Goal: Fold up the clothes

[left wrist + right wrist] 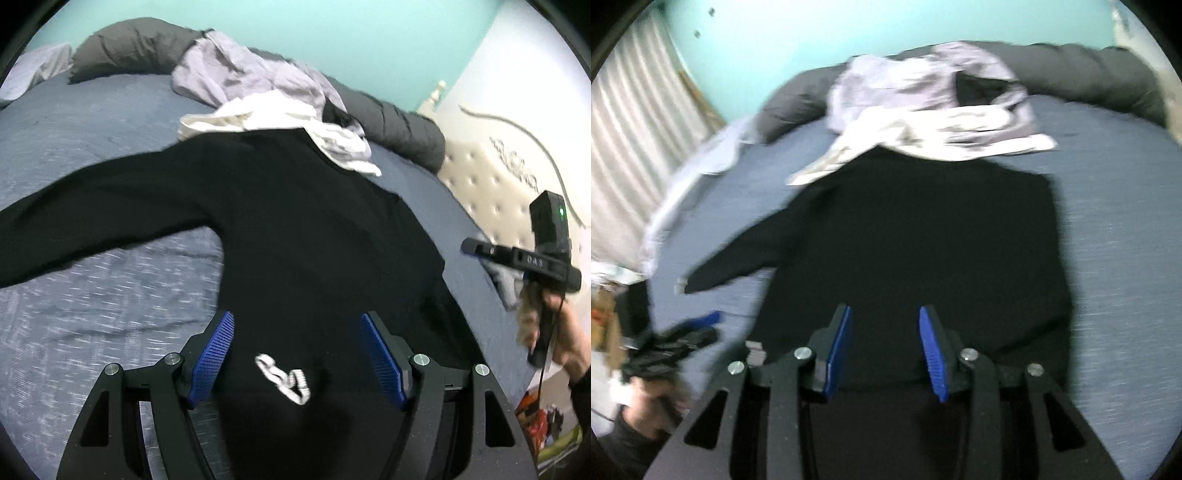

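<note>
On the far left of my bed (92,122), one black sleeve (74,229) stretches out flat across the grey cover. Moving right, my left gripper (297,325) hangs over the black sweater (314,221), jaws wide apart and empty. The pale heap of clothes (258,92) overlaps the sweater's top edge. Right again, my right gripper (884,321) hovers above the hem, jaws parted, nothing between them. The padded headboard (491,184) stands beyond.
</note>
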